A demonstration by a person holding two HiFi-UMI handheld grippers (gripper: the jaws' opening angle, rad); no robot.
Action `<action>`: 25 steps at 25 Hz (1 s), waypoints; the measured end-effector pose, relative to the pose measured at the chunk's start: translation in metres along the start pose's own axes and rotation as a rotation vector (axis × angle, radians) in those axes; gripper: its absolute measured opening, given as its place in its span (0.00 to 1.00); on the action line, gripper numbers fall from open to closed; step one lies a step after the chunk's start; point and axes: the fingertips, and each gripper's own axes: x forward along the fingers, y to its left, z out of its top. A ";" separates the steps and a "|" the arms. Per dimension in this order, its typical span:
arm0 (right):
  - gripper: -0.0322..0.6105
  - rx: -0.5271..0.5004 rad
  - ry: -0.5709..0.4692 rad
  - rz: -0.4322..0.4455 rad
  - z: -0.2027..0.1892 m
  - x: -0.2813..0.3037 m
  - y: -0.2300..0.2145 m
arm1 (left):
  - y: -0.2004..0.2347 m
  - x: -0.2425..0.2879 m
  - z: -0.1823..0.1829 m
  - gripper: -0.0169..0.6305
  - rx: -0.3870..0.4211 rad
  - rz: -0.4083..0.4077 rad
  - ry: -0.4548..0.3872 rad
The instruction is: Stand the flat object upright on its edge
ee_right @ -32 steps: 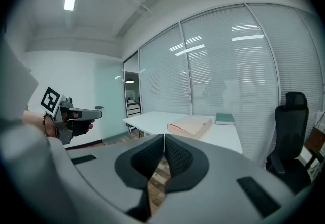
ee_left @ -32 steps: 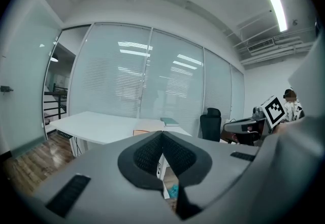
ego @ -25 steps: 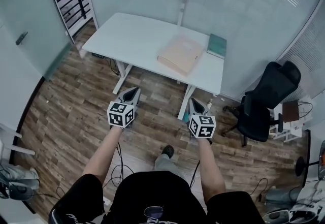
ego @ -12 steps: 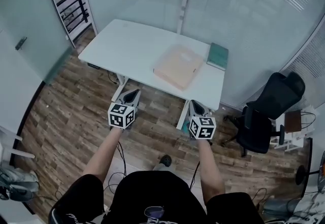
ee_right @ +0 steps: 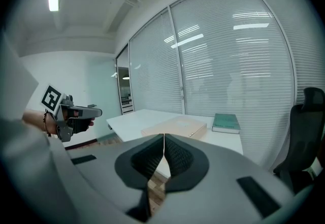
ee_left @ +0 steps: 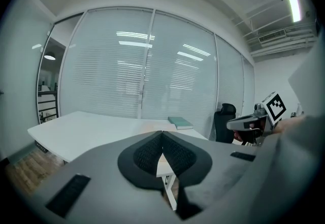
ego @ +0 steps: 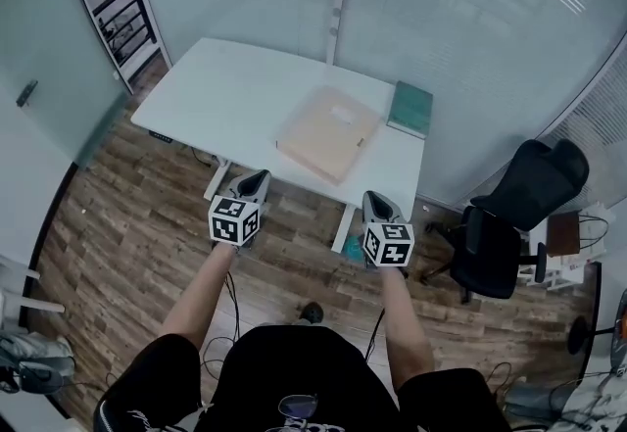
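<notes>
A flat tan box (ego: 326, 132) lies on the white table (ego: 225, 92), toward its right half; in the right gripper view the box (ee_right: 177, 127) shows just past the jaws. A green book (ego: 409, 109) lies flat near the table's far right corner, and it shows as the book (ee_left: 180, 123) and the book (ee_right: 226, 123) in the two gripper views. My left gripper (ego: 253, 186) and right gripper (ego: 378, 206) hang over the floor short of the table's near edge. Both are shut and hold nothing.
A black office chair (ego: 509, 215) stands right of the table. Glass walls with blinds (ego: 460, 19) run behind it. Cables (ego: 230, 317) lie on the wood floor near the person's feet. A shelf unit (ego: 108, 14) stands at the far left.
The table, the box and the book have drawn closer and lower in the head view as the person steps toward them. Both grippers stay shut.
</notes>
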 end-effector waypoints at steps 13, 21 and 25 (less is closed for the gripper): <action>0.08 0.002 0.017 0.003 0.001 0.021 -0.031 | -0.002 0.039 0.003 0.06 0.013 -0.003 0.024; 0.08 0.015 0.030 -0.024 0.001 0.043 -0.046 | 0.007 0.074 0.008 0.06 0.025 -0.038 0.035; 0.08 0.025 0.031 -0.057 0.007 0.063 -0.060 | 0.018 0.104 0.010 0.06 0.032 -0.073 0.046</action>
